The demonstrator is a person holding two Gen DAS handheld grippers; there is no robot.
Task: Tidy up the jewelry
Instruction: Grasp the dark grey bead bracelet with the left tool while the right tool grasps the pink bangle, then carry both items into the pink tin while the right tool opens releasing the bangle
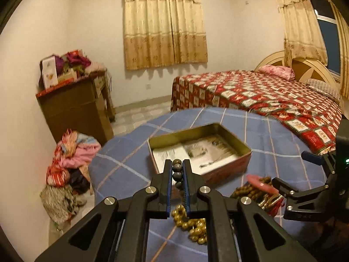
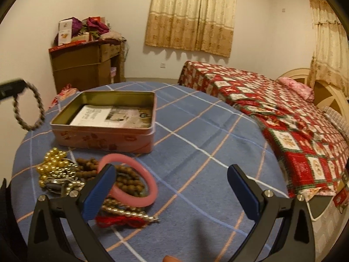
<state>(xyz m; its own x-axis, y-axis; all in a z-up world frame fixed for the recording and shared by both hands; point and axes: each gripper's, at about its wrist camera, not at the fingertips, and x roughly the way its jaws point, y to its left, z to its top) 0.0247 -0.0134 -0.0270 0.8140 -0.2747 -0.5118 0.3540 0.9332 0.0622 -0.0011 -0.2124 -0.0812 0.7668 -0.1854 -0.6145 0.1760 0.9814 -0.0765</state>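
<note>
My left gripper (image 1: 177,163) is shut on a dark bead bracelet (image 1: 177,174) and holds it above the near edge of an open pink tin (image 1: 226,170). In the right wrist view the bracelet (image 2: 28,109) hangs at far left beside the tin (image 2: 104,136). My right gripper (image 2: 172,187) is open, low over the jewelry pile: a pink bangle (image 2: 150,187), brown beads (image 2: 128,180), gold beads (image 2: 54,163) and a red tassel (image 2: 120,219). Its left finger (image 2: 100,193) overlaps the bangle. The right gripper (image 1: 290,174) also shows at the right of the left wrist view.
The jewelry lies on a round table with a blue plaid cloth (image 2: 196,142). A paper (image 2: 113,115) lies inside the tin. A bed with a red quilt (image 2: 283,113) stands to the right, a wooden cabinet (image 2: 87,65) at back left, and clothes (image 1: 67,166) on the floor.
</note>
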